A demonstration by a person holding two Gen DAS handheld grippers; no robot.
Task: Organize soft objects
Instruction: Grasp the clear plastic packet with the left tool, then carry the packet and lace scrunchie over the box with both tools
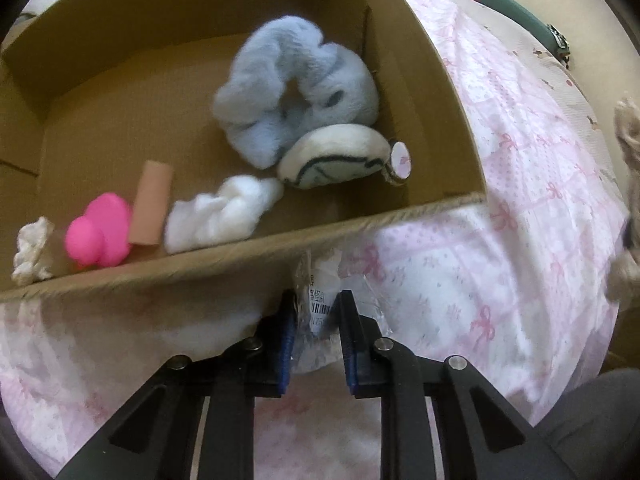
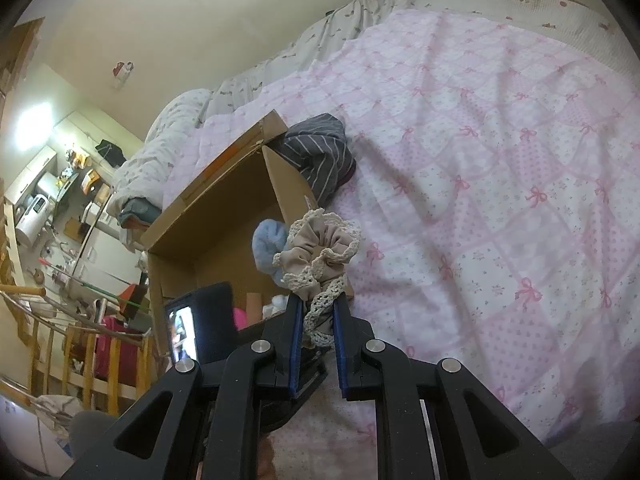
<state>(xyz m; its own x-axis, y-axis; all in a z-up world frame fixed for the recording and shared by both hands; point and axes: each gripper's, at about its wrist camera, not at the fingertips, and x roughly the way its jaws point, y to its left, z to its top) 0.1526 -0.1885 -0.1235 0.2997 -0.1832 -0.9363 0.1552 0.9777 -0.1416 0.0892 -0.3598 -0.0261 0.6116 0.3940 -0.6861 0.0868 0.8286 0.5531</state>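
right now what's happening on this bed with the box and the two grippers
A person is sorting soft things into a cardboard box on the bed. The right gripper holds a beige lace scrunchie near the box; the left gripper pinches a clear plastic bag. A blue scrunchie and pink duck already lie inside.

2 wrist fisheyes over a bed

The left view looks steeply down, close, into an open brown cardboard box [image 1: 240,12] filling its upper left; the right view sits farther back, facing across the pink bow-print quilt [image 2: 500,160], the same box [image 2: 224,216] left of centre.
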